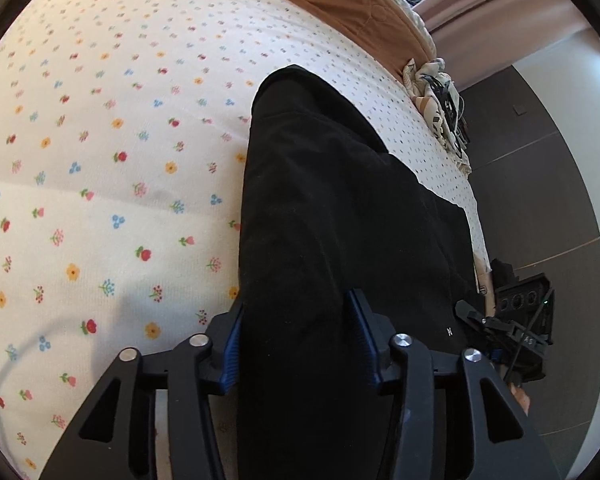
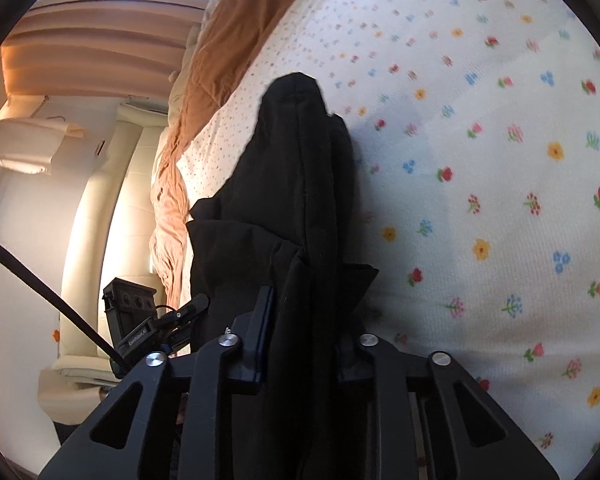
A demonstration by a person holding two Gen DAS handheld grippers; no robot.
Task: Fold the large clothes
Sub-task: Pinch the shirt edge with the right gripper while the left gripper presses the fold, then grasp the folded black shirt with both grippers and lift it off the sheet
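Left gripper [image 1: 298,332]: jaws spread wide, black garment [image 1: 332,208] lying between the blue pads, not pinched.
Garment: a long strip along the floral sheet [image 1: 100,160].
Right gripper [image 2: 306,336]: jaws closed on bunched black cloth.

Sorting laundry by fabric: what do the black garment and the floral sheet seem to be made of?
Black garment: likely a soft matte cotton or fleece knit; no sheen, faint lint specks, thick rounded folds. Floral sheet: apparently a ribbed or waffle-textured cotton, matte, with a fine woven grain visible between the printed flowers.
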